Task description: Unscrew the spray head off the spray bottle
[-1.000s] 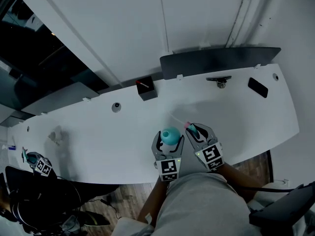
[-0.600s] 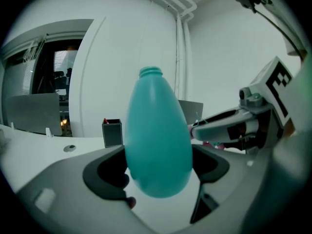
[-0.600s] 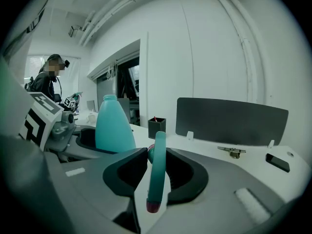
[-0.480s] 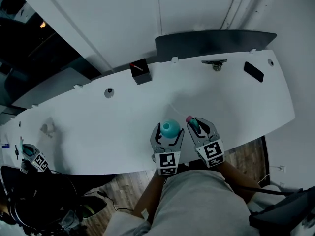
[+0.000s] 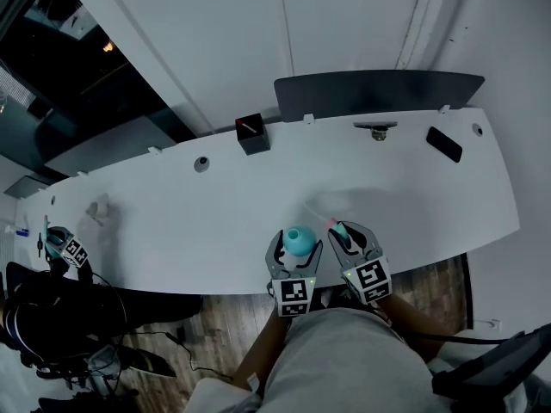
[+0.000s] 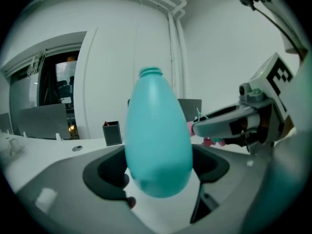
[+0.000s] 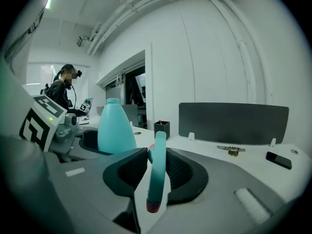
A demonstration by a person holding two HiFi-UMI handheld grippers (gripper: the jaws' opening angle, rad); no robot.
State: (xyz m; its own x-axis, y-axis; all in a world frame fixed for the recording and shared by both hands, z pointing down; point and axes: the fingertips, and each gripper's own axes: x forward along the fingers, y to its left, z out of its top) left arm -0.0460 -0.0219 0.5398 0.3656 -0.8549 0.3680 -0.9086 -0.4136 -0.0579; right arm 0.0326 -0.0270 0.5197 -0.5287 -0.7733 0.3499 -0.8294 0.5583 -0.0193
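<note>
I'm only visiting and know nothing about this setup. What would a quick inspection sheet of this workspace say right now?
Surface: white curved table.
Job's things: teal bottle with its neck open. The teal spray head, pink at the tip, is already off it.
Clutter: black pen box, small metal item and black phone, all near the far edge.
Grippers: left gripper closed on the teal bottle. Right gripper closed on the teal spray head.
Cables: one dark cable running off to the right beside the person.
Surroundings: dark divider panel, white wall, wood floor and another person at the table's left end.
</note>
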